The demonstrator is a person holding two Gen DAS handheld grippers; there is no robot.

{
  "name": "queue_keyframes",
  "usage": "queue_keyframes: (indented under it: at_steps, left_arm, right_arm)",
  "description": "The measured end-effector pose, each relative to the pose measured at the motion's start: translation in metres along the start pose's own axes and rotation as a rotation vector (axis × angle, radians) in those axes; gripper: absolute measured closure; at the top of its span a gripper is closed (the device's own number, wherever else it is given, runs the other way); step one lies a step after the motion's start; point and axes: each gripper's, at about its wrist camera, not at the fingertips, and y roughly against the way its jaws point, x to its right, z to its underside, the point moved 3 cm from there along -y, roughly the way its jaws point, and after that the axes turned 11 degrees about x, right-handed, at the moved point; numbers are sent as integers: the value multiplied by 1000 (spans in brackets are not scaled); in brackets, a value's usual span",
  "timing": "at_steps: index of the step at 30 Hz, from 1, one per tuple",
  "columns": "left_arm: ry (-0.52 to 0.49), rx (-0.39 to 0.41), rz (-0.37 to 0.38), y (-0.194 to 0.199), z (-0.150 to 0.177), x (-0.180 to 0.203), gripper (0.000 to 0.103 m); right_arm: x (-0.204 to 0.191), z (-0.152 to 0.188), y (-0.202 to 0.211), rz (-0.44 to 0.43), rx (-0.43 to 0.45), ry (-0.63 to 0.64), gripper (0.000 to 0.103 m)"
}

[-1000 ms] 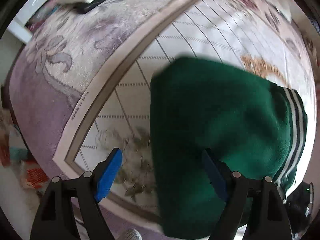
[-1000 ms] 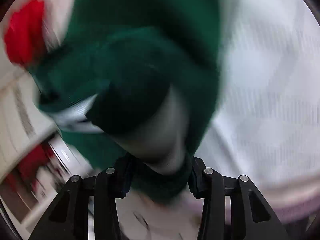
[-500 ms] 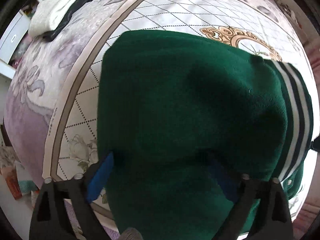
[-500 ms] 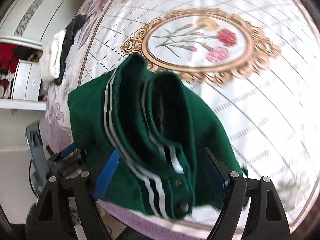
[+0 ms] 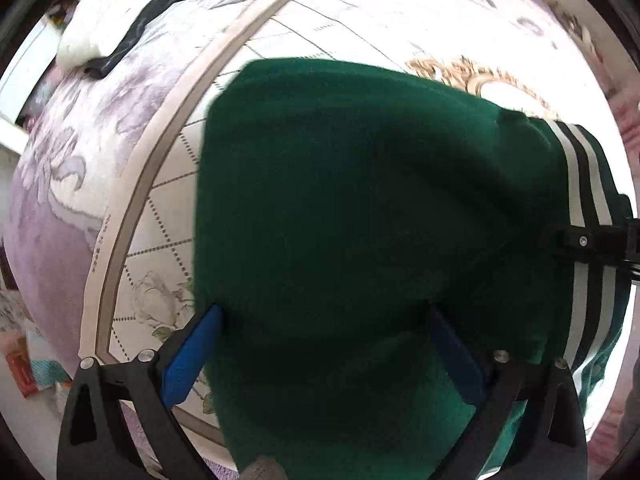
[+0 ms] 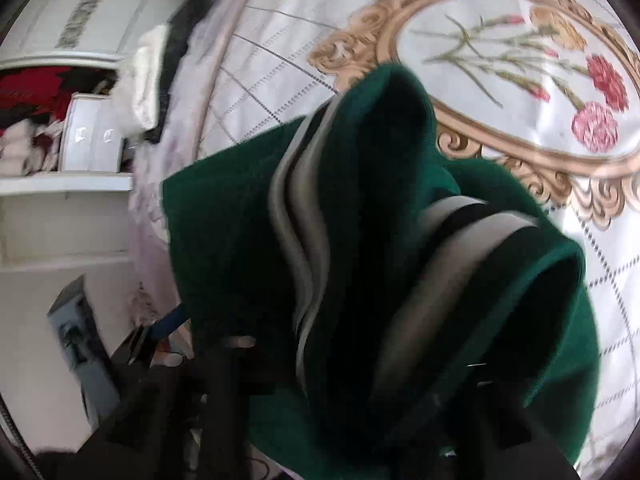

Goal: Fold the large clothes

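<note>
The green garment (image 5: 360, 200) lies bunched near the bedspread's (image 5: 280, 28) edge. The left gripper (image 5: 324, 344) stands spread apart over it. Whether the right gripper (image 6: 360, 392) is parted or clamped cannot be told.

In the right wrist view, the right gripper (image 6: 352, 392) is a dark motion-blurred mass against the green garment (image 6: 380, 272); its fingers cannot be made out, so whether they clamp the cloth cannot be told; the shelf contents (image 6: 36, 120) at far left are red and pale smears, too blurred to identify. In the left wrist view, the garment (image 5: 360, 208) covers the bedspread (image 5: 160, 240) beneath it and runs past the bottom edge; the left gripper (image 5: 324, 344) has its right blue pad (image 5: 456, 356) dim in shadow against the cloth; a black part (image 5: 588, 240) is cut off at the right edge; the white and black items (image 5: 100, 40) at top left are blurred.
</note>
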Motion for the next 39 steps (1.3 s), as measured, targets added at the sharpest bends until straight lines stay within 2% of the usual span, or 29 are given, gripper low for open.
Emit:
queue_keyframes:
  at_steps: [2,4,6,7,8,9,10,11,12,13,14,15,17,18,20,22,25,26,29,30,32,35,36,39]
  left_arm:
    - [71,7,19,13,-2,-19,0]
    - [151,26,52,28,-4,-39,0]
    - [197,31,37,37,-4,-57,0]
    - [201,30,22,39,-4,-63,0]
    - [199,32,3,39,-4,-66,0]
    - [192,30,-17,39,-3,-68,0]
    - [191,20,-19,38,-3,-68,0]
    - [191,12,-13,38,-3,-66,0]
    - [186,14,-6,40,-3,-64,0]
    - [168,19,3,42,-6,-60,0]
    - [139,23,16,46,-7,-49,0]
    - [116,25,33,48,-8,-39,0]
    - [58,26,91,57,-8,-10,0]
    - [17,22,124,62,-7,11,0]
    - [-61,12,179,69,-4,50,0]
    - [-126,-26,244,72,4,96,0]
    - [-204,-87,277,61,16,152,0]
    - [-237,-96,270,56,20,168,0]
    - [-343,-120,169,26,32,205,0]
    - [-371,-125,127,15,34,209,0]
    - [-405,-125,71,-3,37,213,2]
    - [-421,-83,49,-11,35,207,34]
    - [-419,-70,58,-9,32,203,54]
    - [-427,-38,77,5,26,194,82]
  right_arm:
    - [-12,0,14,-37,39,-73,85]
    - [-17,4,47,-195,89,-246,85]
    - [0,18,74,-330,150,-466,86]
    - [24,28,75,-310,163,-588,86]
    - [39,34,72,-251,161,-627,86]
    - [63,44,63,-154,136,-701,86]
    - [81,55,52,-99,95,-785,83]
    - [85,56,48,-79,78,-788,77]
    - [81,52,47,-62,50,-720,75]
    - [72,47,50,-56,7,-627,64]
    - [66,45,56,-69,-7,-592,57]
    - [60,45,71,-93,4,-561,53]
    - [59,48,100,-92,50,-529,29]
    - [63,52,121,-74,92,-515,26]
    - [78,62,151,4,143,-485,25]
    - [99,75,163,92,144,-450,25]
    - [125,92,156,124,118,-422,25]
    - [135,96,155,121,114,-413,25]
    - [158,103,134,38,108,-424,27]
    - [166,108,127,18,113,-443,30]
    - [181,115,111,-39,107,-453,40]
    - [188,120,88,-76,79,-454,46]
    - [189,121,82,-92,76,-447,47]
    - [191,121,72,-122,100,-438,54]
